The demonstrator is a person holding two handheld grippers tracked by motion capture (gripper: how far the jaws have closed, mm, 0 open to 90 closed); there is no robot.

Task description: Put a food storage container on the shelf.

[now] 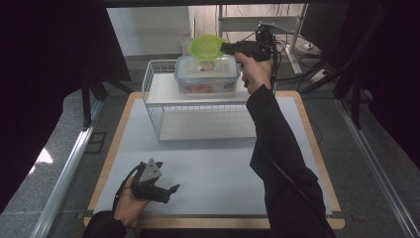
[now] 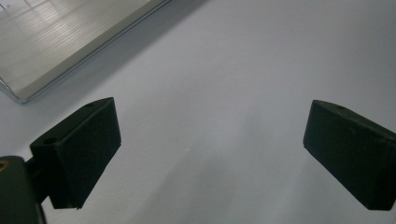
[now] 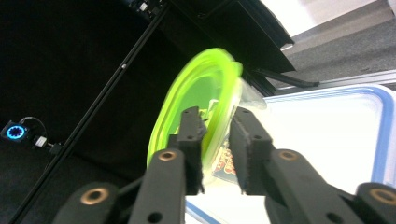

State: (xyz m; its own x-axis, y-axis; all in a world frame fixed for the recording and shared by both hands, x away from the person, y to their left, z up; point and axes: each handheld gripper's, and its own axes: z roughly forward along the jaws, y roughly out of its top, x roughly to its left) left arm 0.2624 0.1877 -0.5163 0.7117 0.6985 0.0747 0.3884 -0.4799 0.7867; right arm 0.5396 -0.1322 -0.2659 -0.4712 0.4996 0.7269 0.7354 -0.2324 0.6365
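Note:
My right gripper (image 1: 227,47) is raised at the back of the table, just over a clear lidded box (image 1: 207,75) that stands on a white wire shelf (image 1: 151,79). Between its jaws is the rim of a small clear cup with a lime-green lid (image 1: 207,46). In the right gripper view (image 3: 217,116) the green lid (image 3: 196,88) is tilted and blurred, and the pads stand slightly apart around the rim without clamping it. The box lid (image 3: 327,135) lies right below. My left gripper (image 1: 168,191) rests low near the table's front left, open, with nothing but white mat between its jaws (image 2: 210,149).
The shelf has a lower level (image 1: 208,126) with bare white board, whose corner appears in the left gripper view (image 2: 60,46). The white mat (image 1: 213,168) covers the wooden table. Dark curtains flank both sides, and cables and a metal frame stand behind the shelf.

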